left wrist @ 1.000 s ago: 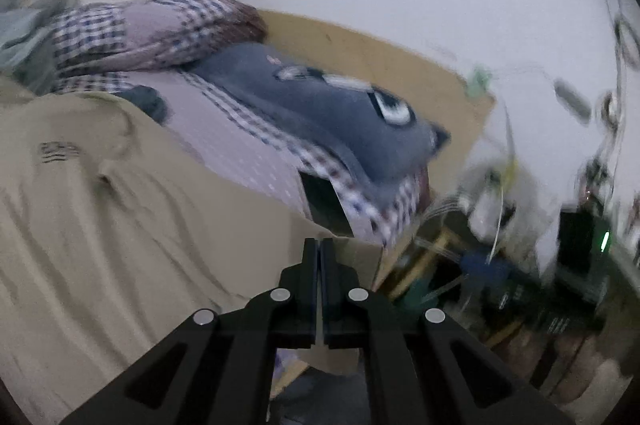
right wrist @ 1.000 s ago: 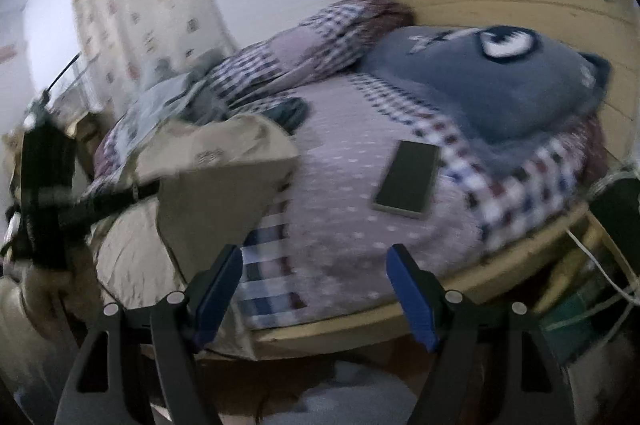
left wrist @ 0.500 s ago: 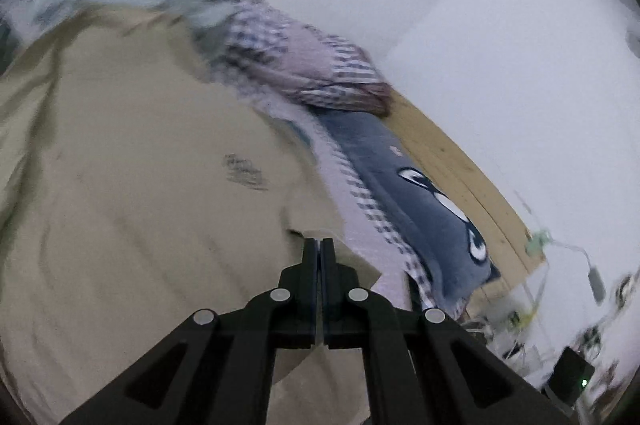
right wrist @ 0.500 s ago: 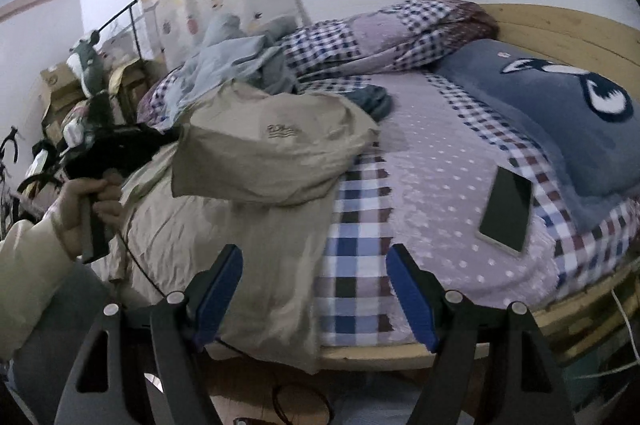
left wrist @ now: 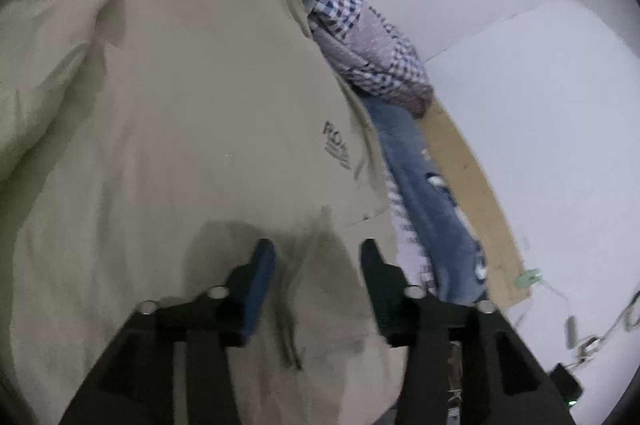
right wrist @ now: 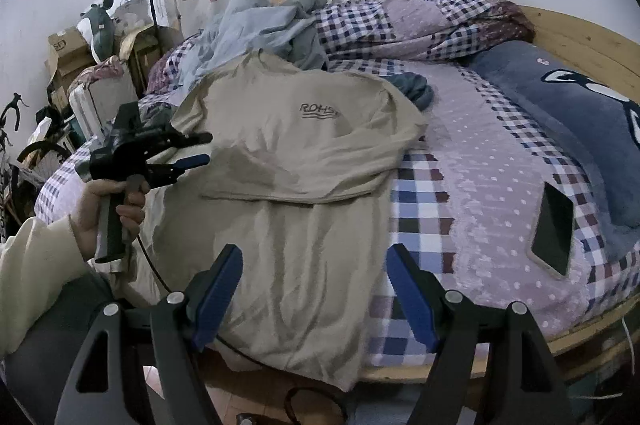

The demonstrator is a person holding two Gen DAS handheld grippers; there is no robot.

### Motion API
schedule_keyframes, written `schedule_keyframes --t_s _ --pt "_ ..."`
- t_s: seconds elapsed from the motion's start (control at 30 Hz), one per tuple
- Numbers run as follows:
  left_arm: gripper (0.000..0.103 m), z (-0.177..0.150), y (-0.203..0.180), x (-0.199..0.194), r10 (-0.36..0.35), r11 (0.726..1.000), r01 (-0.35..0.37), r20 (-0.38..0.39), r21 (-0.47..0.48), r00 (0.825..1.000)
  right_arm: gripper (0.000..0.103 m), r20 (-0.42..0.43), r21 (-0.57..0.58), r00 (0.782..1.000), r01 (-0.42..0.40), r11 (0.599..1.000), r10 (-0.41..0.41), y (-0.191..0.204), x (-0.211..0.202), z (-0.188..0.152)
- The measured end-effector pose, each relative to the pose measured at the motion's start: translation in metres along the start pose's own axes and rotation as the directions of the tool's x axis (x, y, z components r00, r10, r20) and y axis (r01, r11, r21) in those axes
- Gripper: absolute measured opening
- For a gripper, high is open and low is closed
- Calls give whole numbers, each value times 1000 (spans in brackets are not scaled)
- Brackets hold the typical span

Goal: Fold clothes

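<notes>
Our L gripper (right wrist: pixel 202 148) released over beige shirt (right wrist: pixel 304 153), folded on bed (right wrist: pixel 472 161); R gripper (right wrist: pixel 314 285) also released, empty.

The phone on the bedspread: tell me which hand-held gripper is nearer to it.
Right. The right hand-held gripper is at the bed's near edge, the phone to its right. The left hand-held gripper hovers over the beige shirt, farther away.

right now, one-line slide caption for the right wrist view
Open left hand-held gripper hovers over a beige shirt folded on the checked bed, right hand-held gripper open in front.
</notes>
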State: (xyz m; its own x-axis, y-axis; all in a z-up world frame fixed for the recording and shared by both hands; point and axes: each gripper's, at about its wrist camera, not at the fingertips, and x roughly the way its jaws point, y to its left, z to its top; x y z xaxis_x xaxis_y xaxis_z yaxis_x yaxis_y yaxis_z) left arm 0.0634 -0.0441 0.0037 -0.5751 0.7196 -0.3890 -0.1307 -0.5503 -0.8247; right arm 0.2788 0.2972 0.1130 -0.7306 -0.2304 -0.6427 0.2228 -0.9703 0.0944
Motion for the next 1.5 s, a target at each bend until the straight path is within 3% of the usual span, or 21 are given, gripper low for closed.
schedule_keyframes --t_s 0.13,0.63,0.93,1.37,1.5 --pt "57 4 -4 10 -15 1000 15 -24 15 1000 78 -11 -4 1000 -6 1000 6 12 14 7" --pt "59 15 1 14 120 992 -121 -25 -43 992 78 -24 -40 1000 -1 999 0 39 27 19" --pt "59 10 -4 38 98 994 -100 -48 -42 994 78 -31 -28 1000 1 1000 -2 40 27 17" --pt "59 6 0 27 124 989 -127 -48 -70 991 78 -20 11 1000 21 1000 -21 30 23 18" --pt "59 8 4 32 100 992 -103 -53 -70 994 78 -22 15 1000 18 1000 -17 31 23 18"
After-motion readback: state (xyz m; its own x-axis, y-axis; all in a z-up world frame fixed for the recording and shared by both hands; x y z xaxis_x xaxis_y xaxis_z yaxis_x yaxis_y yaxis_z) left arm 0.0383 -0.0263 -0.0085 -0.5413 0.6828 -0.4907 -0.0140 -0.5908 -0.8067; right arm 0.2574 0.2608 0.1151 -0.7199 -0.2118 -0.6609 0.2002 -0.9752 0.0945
